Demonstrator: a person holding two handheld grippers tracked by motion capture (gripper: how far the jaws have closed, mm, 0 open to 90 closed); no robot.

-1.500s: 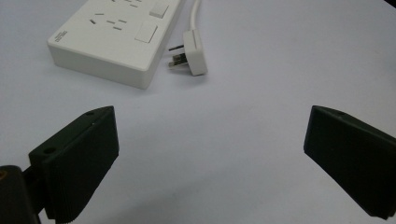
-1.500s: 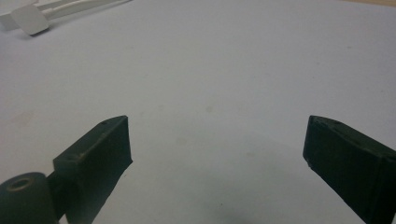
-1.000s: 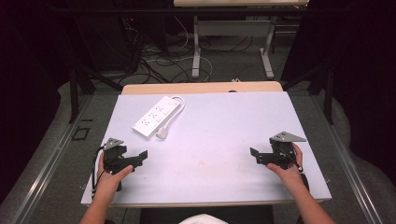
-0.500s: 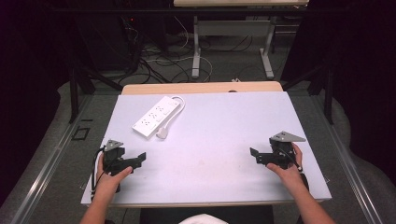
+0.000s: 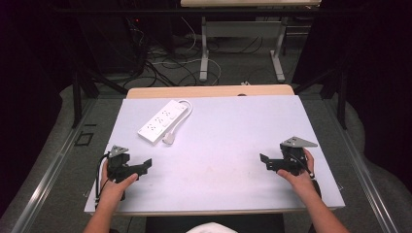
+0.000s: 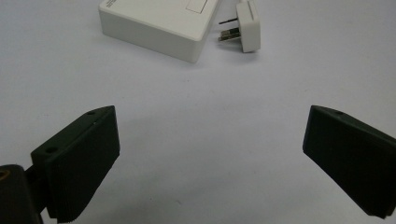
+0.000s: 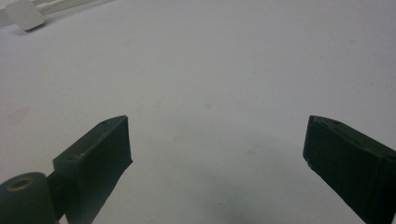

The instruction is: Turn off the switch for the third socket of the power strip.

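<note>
Nothing looks begun: both the left hand-held gripper point(image 5: 145, 164) and the right hand-held gripper point(image 5: 264, 159) rest released and empty on the table point(image 5: 228, 141), well apart from the untouched power strip point(image 5: 161, 121) and its plug point(image 6: 246, 25) lying just beside it.

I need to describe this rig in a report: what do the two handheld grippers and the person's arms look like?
Both are black. The left gripper has a small grey plate on top and a black cable looping off behind it. The right gripper carries a larger grey three-cornered plate. Each has two blocky black jaws with small holes near the tips and ribbed inner faces. The forearms show no sleeves.
</note>
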